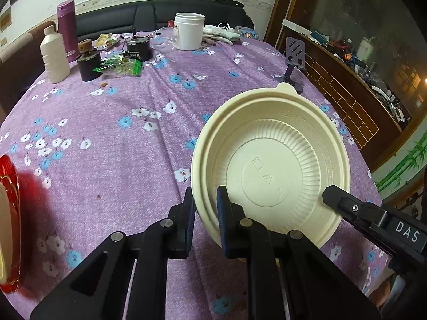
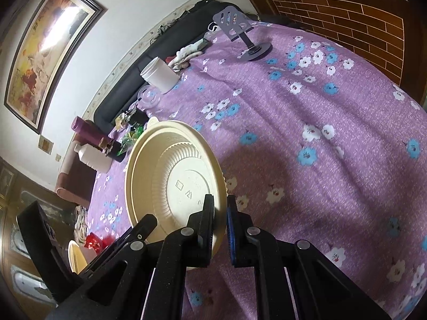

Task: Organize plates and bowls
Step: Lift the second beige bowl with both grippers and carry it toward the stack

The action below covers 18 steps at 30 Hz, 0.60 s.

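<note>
A cream plastic bowl [image 1: 269, 168] with a ribbed wall and a small tab on its far rim hangs tilted over the purple flowered tablecloth [image 1: 120, 144]. My left gripper [image 1: 205, 213] is shut on its near-left rim, one pad inside and one outside. From the right, the finger [image 1: 347, 205] of my other gripper reaches the rim. In the right wrist view my right gripper [image 2: 221, 221] is shut on the right rim of the same bowl [image 2: 173, 176]. A red dish [image 1: 9, 186] with something cream in it lies at the table's left edge.
At the far side of the table stand a white jar [image 1: 188, 30], a white bottle [image 1: 54, 56], a purple flask [image 1: 66, 29], dark cans and green packets [image 1: 120, 66]. A grey phone stand [image 1: 293, 61] stands far right. A wooden cabinet [image 1: 347, 101] borders the right.
</note>
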Tool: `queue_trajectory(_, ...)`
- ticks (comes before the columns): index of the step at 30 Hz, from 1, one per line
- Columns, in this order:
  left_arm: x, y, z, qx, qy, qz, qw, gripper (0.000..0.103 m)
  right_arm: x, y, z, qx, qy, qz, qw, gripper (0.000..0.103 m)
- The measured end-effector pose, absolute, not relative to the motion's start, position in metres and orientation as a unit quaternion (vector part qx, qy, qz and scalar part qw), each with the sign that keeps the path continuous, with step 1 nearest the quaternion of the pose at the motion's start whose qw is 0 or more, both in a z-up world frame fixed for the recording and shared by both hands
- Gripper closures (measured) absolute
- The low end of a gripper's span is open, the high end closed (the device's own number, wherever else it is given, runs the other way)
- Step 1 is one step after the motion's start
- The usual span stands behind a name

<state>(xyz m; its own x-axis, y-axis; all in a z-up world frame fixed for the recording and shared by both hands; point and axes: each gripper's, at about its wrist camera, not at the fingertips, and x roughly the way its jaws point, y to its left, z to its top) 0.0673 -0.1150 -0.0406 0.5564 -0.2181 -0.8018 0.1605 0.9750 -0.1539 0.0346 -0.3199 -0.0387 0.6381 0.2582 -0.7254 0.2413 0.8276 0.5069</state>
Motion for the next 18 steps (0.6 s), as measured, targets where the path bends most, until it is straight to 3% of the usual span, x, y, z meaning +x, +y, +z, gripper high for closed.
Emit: queue_trajectory(18,0.048,-0.097,-0.037,-0.039,0.453,-0.110,0.884,0.090,0.021,-0.300,-0.040,0.263,0.427,0.011,0.865,0.093)
